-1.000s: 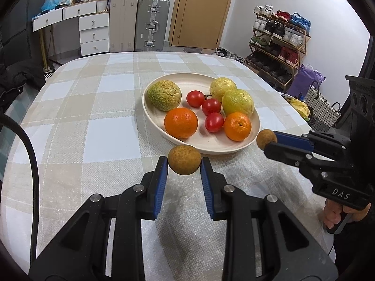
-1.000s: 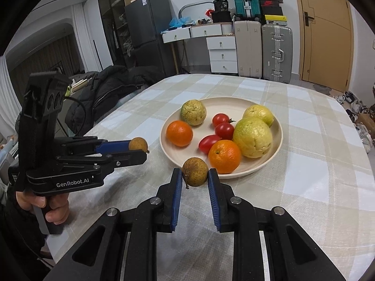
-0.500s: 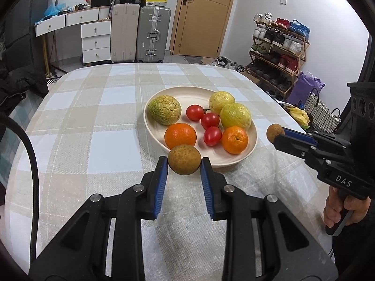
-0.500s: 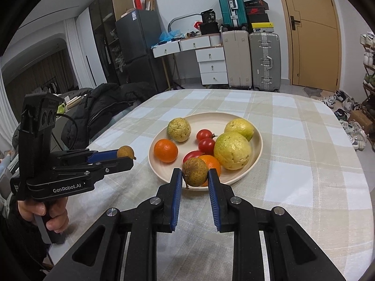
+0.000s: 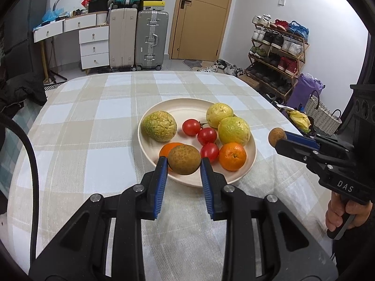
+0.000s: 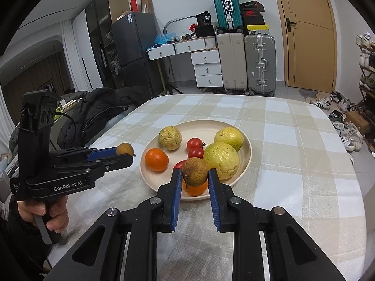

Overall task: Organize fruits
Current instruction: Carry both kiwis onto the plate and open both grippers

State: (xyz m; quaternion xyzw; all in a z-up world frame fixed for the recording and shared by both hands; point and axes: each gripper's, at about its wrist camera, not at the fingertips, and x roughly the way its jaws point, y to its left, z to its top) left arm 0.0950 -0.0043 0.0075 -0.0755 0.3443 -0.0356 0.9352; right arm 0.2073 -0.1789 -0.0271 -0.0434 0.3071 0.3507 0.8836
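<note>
A cream plate (image 5: pixel 180 110) (image 6: pixel 206 126) on the checked tablecloth holds three yellow-green fruits, two oranges and three red tomatoes. My left gripper (image 5: pixel 184 161) is shut on a small brown fruit (image 5: pixel 184 159), held above the plate's near rim; it also shows in the right wrist view (image 6: pixel 125 149). My right gripper (image 6: pixel 195 172) is shut on another small brown fruit (image 6: pixel 195 172), held above the plate's near edge; that fruit also shows in the left wrist view (image 5: pixel 276 136), right of the plate.
The table (image 5: pixel 105 107) carries only the plate. A dark jacket (image 6: pixel 103 107) lies by the table's left edge. A shoe rack (image 5: pixel 276 53) and a woven basket (image 5: pixel 321 114) stand to the right. Suitcases (image 5: pixel 150 39) and drawers stand at the far wall.
Both grippers have risen and pulled back from the plate, each still holding its brown fruit. The fruits on the plate have not moved.
</note>
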